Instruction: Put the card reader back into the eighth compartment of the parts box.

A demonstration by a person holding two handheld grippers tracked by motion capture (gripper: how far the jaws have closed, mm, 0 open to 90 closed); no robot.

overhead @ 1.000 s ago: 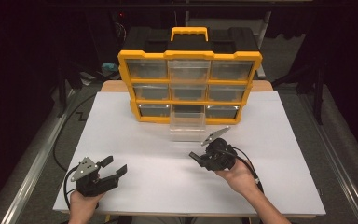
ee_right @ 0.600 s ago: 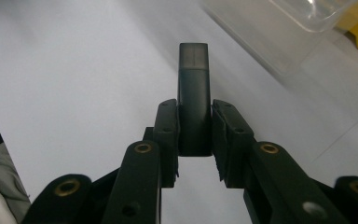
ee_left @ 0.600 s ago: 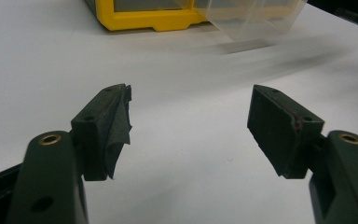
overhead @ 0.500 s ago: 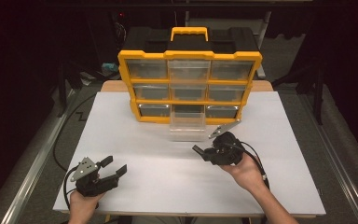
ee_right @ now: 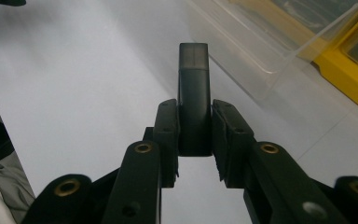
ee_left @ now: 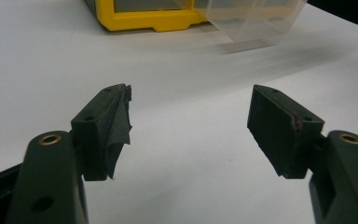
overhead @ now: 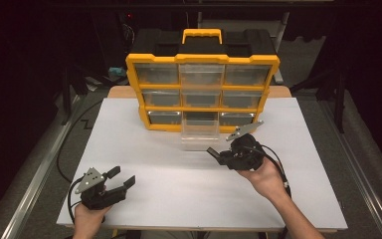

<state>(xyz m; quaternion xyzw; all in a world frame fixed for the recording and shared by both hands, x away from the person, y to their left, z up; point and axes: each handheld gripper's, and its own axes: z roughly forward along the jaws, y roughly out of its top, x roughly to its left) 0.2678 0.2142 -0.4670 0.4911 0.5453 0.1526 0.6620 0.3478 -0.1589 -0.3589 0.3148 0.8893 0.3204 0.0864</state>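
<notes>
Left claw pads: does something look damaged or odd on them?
Yes. In the left gripper view, the black covering on one pad of the open left claw is peeling off and hangs loose with a ragged edge. The other pad has a small chipped spot on its edge.

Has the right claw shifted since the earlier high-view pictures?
Yes. The right claw has moved up the picture towards the clear plastic drawer pulled from the yellow organiser.
</notes>
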